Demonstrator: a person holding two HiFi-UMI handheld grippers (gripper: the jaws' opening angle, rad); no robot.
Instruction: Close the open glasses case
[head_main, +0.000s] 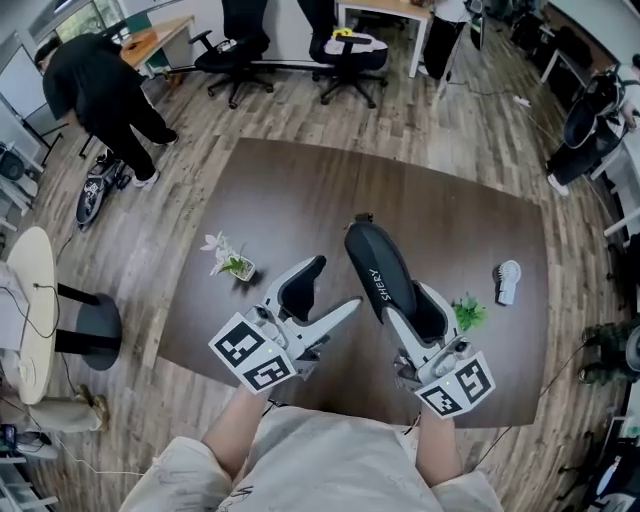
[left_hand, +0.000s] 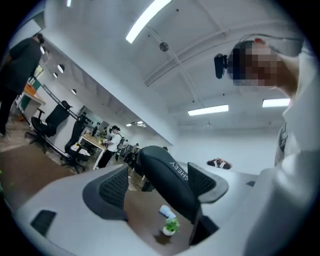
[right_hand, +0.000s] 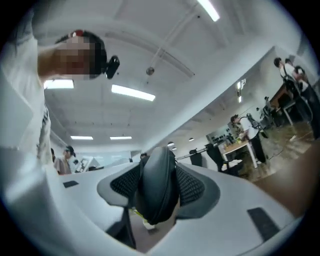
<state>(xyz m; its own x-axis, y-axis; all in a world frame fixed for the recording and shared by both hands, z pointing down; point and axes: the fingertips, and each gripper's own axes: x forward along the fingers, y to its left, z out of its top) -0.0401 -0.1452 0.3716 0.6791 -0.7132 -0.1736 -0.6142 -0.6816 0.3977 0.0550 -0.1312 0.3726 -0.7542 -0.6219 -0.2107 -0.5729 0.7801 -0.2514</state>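
You're at the closing step itself, with the case off the table and in the air. Your right gripper (head_main: 402, 302) has the black oval hard-shell glasses case (head_main: 378, 272) clamped near its lower end. The jaws stand partly open, with both ribbed pads pressed against the shell. The case sticks up and away from you, well above the dark brown surface (head_main: 300, 190). It hangs between the small white-flowered pot (head_main: 228, 258) on your left and the little green plant (head_main: 468, 312) on your right.

Your left gripper (head_main: 330, 293) holds nothing. Its jaws are spread wide, and the tip of one sits just beside the case's flank. I can't tell whether it's touching.

In the right gripper view the two halves look close together, with only a seam showing along one edge. The lid may be nearly down, but I can't confirm that it's latched.

What the next move seems to call for:
- Keep the right grip steady so the shell doesn't pivot.
- Bring the left jaws around the free upper half, one pad on each face.
- Squeeze across the seam until the halves seat.

The shell is smooth and curved, so a pad could slide off if it lands off-centre.
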